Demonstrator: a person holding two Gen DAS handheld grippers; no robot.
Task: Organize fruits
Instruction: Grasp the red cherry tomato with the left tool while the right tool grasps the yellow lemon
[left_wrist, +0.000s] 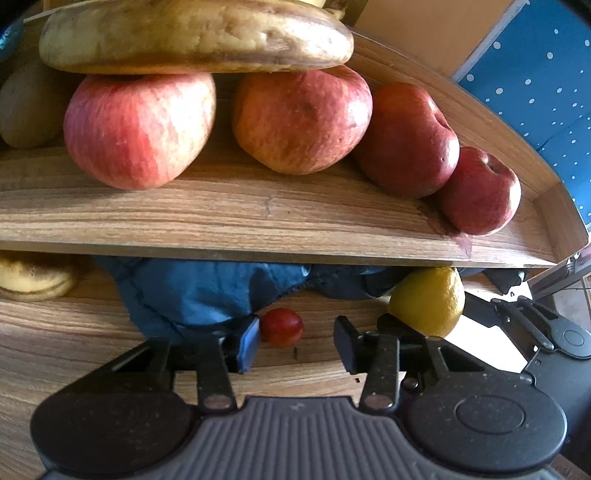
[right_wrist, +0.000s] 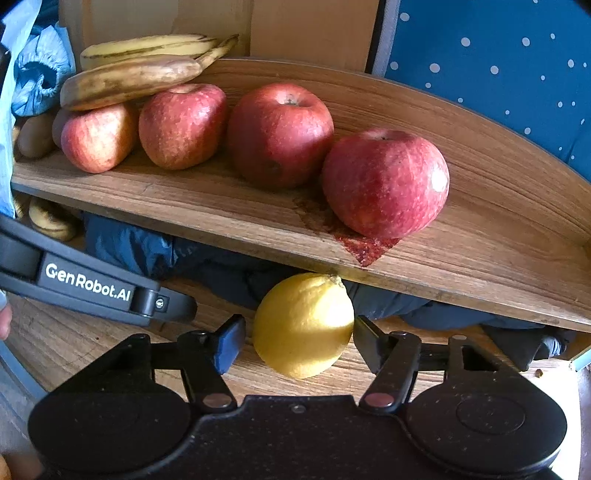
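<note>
While four apples (right_wrist: 280, 133) + bananas (right_wrist: 129, 79) are sitting on shelf (right_wrist: 480, 258), right gripper (right_wrist: 299, 341), jaws apart, is straddling lemon (right_wrist: 303, 325) at 6 o'clock below; left gripper (left_wrist: 295, 339), jaws apart, is nearing small red fruit (left_wrist: 282, 326).

four red apples (right_wrist: 280, 133) in a row on shelf, 12 o'clock | browned yellow bananas (right_wrist: 129, 83) atop, 10 o'clock | yellow lemon (right_wrist: 303, 325) on tabletop below, centre | small red round fruit (left_wrist: 282, 326), left-wrist view centre

You cannot see the blue cloth (left_wrist: 192, 295) whole under the shelf's (left_wrist: 258, 221) front edge, and a banana (left_wrist: 33, 277) is cropped at left.
</note>
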